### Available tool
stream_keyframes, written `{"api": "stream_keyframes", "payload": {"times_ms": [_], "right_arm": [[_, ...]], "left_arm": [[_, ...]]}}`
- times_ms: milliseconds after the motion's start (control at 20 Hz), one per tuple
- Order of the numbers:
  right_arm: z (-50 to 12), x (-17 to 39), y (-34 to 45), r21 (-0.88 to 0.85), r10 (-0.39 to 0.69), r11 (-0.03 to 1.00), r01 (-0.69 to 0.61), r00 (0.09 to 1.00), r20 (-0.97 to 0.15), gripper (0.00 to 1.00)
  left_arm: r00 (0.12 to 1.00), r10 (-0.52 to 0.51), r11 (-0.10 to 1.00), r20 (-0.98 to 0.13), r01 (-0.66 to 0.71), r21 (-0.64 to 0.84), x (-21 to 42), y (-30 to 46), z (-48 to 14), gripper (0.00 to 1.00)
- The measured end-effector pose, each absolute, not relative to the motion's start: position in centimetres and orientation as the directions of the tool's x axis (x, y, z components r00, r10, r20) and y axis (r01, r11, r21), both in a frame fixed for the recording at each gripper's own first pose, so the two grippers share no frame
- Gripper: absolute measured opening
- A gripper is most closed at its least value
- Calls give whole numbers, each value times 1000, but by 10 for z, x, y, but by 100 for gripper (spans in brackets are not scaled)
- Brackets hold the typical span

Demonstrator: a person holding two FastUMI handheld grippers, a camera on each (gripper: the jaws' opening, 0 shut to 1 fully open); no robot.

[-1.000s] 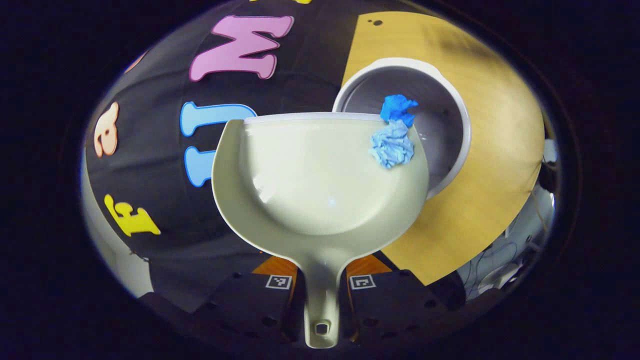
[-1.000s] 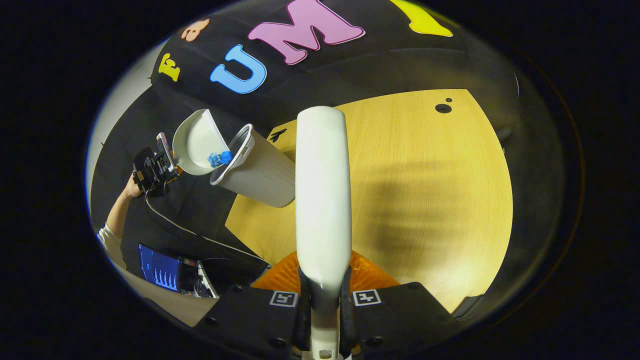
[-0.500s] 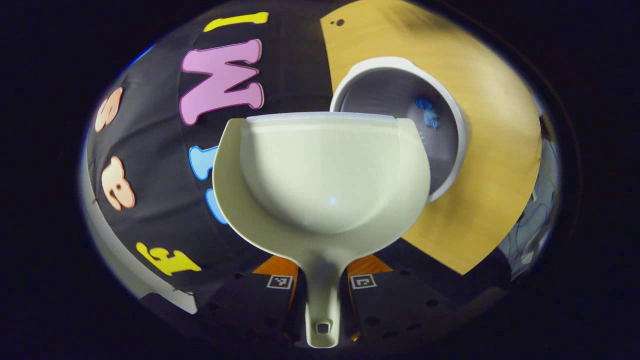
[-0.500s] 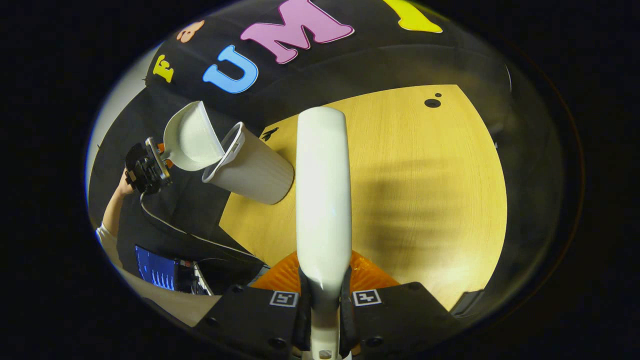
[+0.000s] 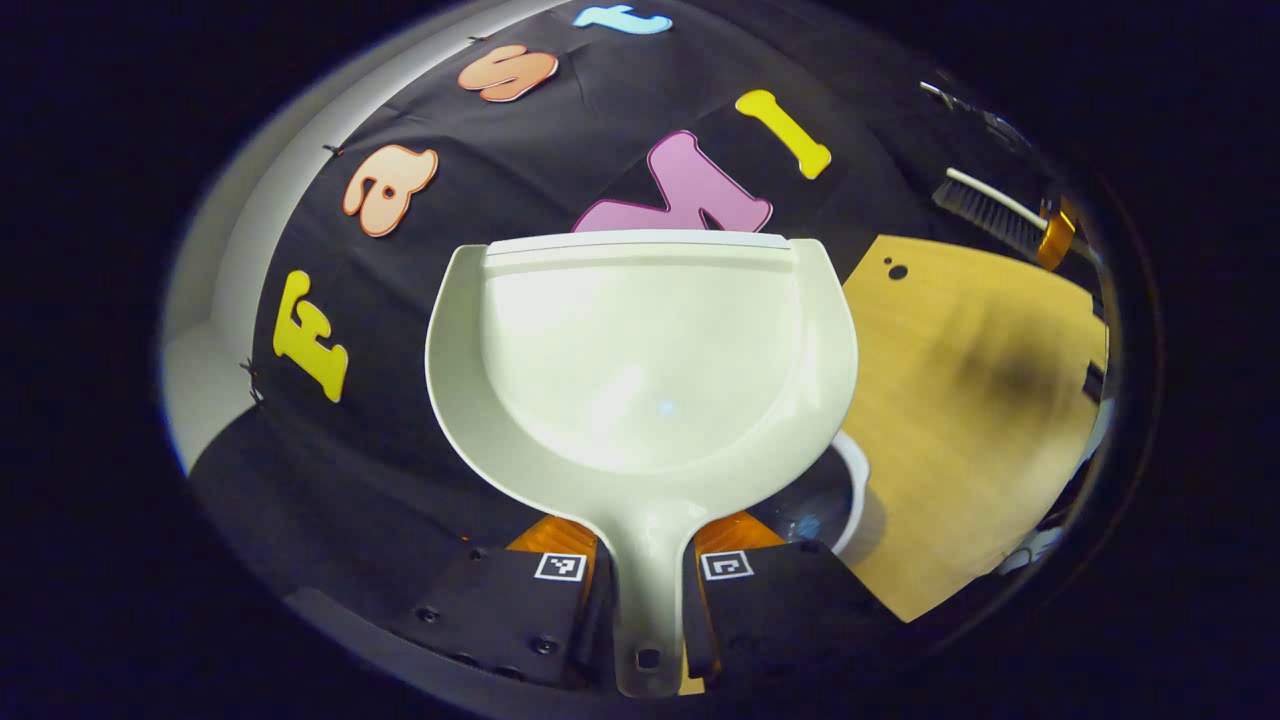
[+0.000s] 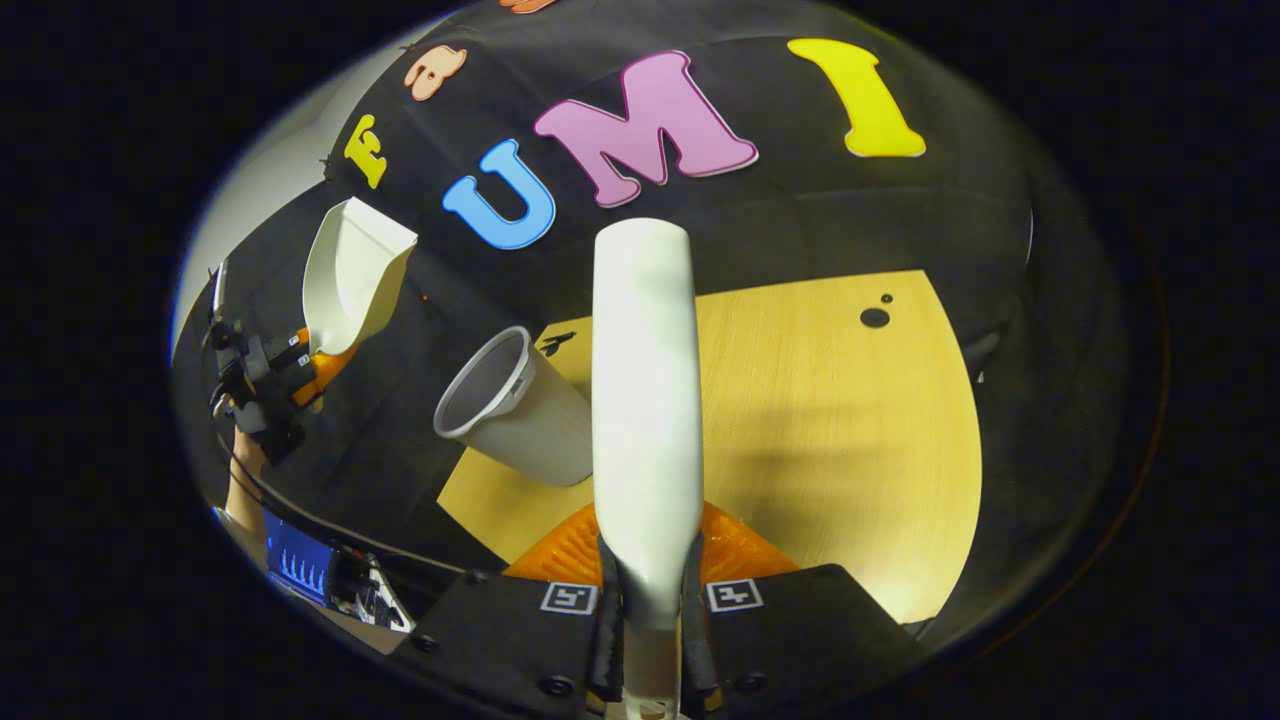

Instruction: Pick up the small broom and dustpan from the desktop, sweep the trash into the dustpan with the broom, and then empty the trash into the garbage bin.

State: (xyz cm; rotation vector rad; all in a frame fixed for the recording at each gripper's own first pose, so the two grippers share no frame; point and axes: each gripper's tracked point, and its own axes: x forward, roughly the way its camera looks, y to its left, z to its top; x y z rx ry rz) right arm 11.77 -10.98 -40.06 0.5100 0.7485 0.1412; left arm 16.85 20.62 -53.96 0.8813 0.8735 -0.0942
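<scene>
Left gripper view has the left gripper (image 5: 645,600) clenched on the handle of the dustpan (image 5: 640,350), both fingers pressing its neck. Half a second ago the pan's lip hung over the garbage bin's mouth, with a blue blur of trash dropping inside; a second ago two blue paper wads sat at the lip. Now the pan is bare and lifted back, and the garbage bin (image 5: 850,480) lies below and just right of the fingers (only an arc of its white rim peeks out under the pan). I judge the emptying done, with setting the tools down all that could remain.

Right gripper view shows the right gripper (image 6: 647,640) grasping the small broom (image 6: 645,400) by its white handle, orange bristles spread at the fingers. Ahead and to the left stands the bin on the corner of the desktop (image 6: 830,430); farther left, the raised pan.

Count: one dustpan, one broom, one bin, two grippers, no trash left on the desktop.
</scene>
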Motion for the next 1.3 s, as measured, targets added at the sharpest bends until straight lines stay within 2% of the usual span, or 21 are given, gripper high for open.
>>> {"api": "stream_keyframes", "payload": {"times_ms": [150,250,350,500,600,700,800,900,1050,1150,1300], "right_arm": [[-394,130,-109,474,267,878,72,748,-608,25],[-408,129,-113,449,234,887,109,733,-639,25],[-441,119,-122,395,169,897,195,675,-718,25],[-514,82,-129,284,73,897,340,518,-852,25],[-555,68,-111,260,94,899,352,425,-900,25],[-587,58,-83,293,155,890,349,372,-915,26],[-614,55,-70,302,186,883,360,323,-928,26],[-634,54,-66,290,185,875,389,285,-941,26],[-659,52,-67,230,147,885,405,227,-963,26],[-674,48,-61,217,158,884,414,173,-972,25],[-693,41,-45,214,188,878,427,102,-977,27]], "left_arm": [[616,87,797,-783,428,426,146,119,-570,25],[549,-10,864,-835,426,270,139,78,-602,26],[452,-25,931,-892,336,144,119,58,-642,25],[311,-34,989,-950,148,13,94,28,-691,26],[184,-13,996,-983,89,4,68,23,-739,26],[45,-13,990,-999,144,-6,41,18,-776,26],[-72,-8,987,-997,158,-20,26,25,-800,26],[-164,1,994,-986,110,-17,28,34,-806,26],[-228,41,997,-973,77,24,25,45,-819,26],[-254,79,995,-964,82,60,16,43,-824,26],[-296,58,997,-953,56,43,30,34,-819,26]]}}
